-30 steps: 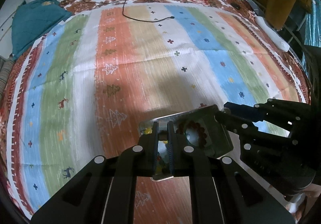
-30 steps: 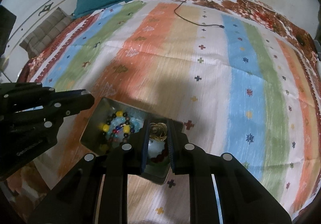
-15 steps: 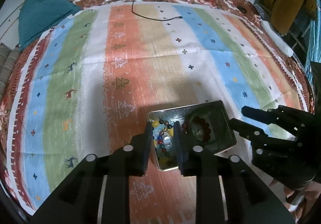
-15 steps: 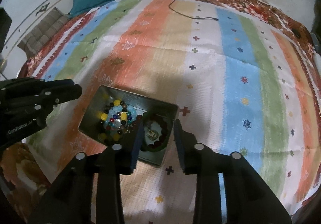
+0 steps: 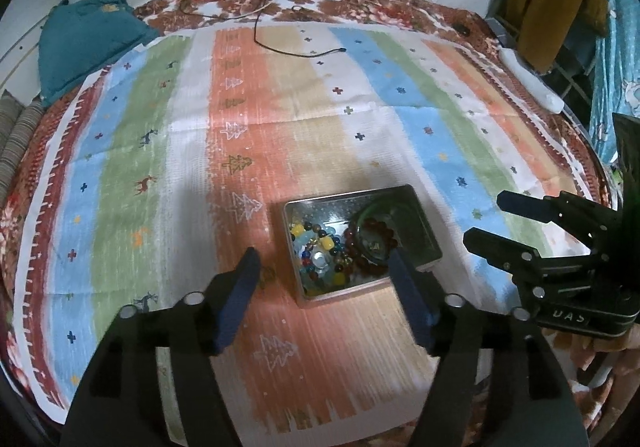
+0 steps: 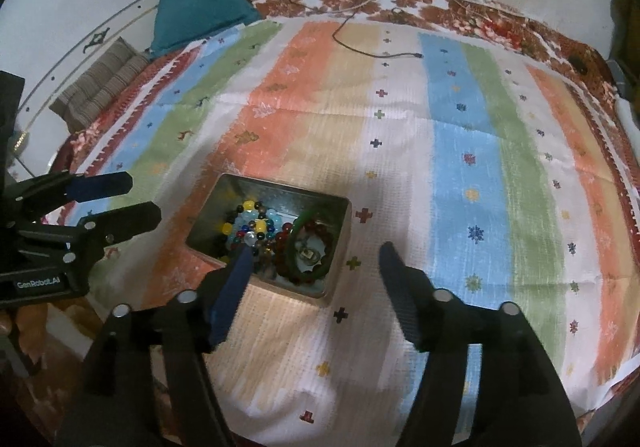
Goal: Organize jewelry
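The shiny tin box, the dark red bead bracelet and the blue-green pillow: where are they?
tin box [image 5: 420, 219]: left wrist view, bare floor inside.
dark red bead bracelet [image 6: 282, 243]: right wrist view, beads on its left side.
blue-green pillow [image 6: 200, 13]: right wrist view, middle of its cover.

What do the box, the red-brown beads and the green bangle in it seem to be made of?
Box: probably metal, a tin; its grey walls are shiny and mirror the jewelry. Red-brown beads: glossy, dark, round; perhaps polished stone, glass or lacquered wood, the look leaves it open. Green bangle: smooth, slightly translucent green ring; jade-like stone or glass, possibly plastic.
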